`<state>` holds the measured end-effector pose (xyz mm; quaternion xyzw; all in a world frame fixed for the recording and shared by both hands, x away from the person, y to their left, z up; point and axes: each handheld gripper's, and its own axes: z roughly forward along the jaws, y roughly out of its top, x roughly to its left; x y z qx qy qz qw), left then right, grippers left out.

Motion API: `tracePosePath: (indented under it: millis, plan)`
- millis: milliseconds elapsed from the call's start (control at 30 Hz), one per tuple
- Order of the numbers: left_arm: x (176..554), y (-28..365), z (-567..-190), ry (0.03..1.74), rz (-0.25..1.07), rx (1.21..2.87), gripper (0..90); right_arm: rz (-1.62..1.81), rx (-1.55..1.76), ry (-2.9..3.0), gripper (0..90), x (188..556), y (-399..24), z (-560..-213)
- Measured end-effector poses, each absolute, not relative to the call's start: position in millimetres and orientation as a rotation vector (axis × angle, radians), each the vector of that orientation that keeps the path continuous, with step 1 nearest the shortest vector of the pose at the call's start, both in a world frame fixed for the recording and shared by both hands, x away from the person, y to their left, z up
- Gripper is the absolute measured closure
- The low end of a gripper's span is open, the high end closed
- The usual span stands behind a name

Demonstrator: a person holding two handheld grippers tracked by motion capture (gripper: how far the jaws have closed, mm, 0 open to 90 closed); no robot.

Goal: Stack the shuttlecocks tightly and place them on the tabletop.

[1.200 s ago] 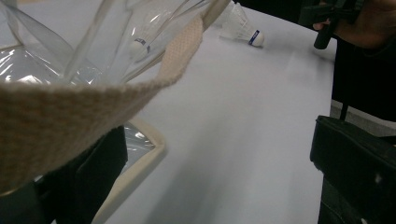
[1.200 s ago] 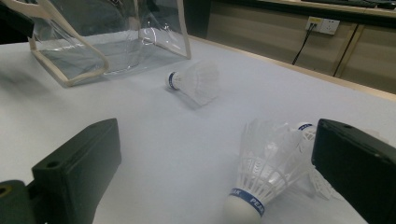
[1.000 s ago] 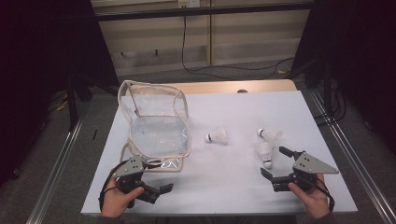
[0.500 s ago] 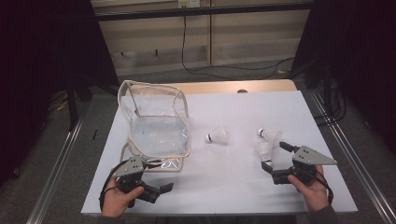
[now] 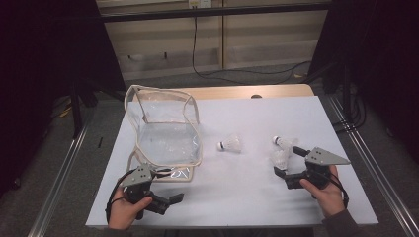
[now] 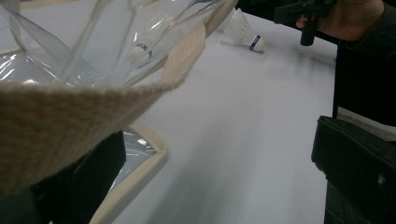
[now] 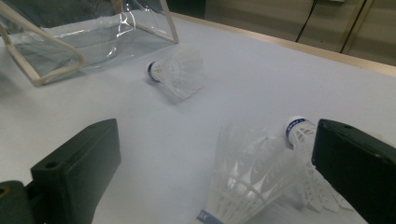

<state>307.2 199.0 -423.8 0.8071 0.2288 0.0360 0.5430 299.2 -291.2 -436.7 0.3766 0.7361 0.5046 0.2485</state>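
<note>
Right claw, jaws wide apart, straddles the nearest shuttlecock; left claw, also agape, grips nothing beside the clear bag.

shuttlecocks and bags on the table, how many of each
shuttlecocks: 3, one alone mid-table, two close together by the right gripper
clear bags: 1
grippers: 2, left, right
total: 6
</note>
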Motion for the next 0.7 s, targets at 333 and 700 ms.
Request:
tracePosePath:
  millis: [333, 700]
  plan:
    - [307.7, 199.1, -424.2, 0.538, 0.093, 1.923, 3.0, 1.374, 1.079, 1.977, 0.4, 311.0, -297.7, -431.3]
    - [307.6, 198.2, -424.9, 0.541, 0.088, 1.923, 3.0, 1.305, 1.104, 2.022, 2.8, 320.0, -293.8, -433.4]
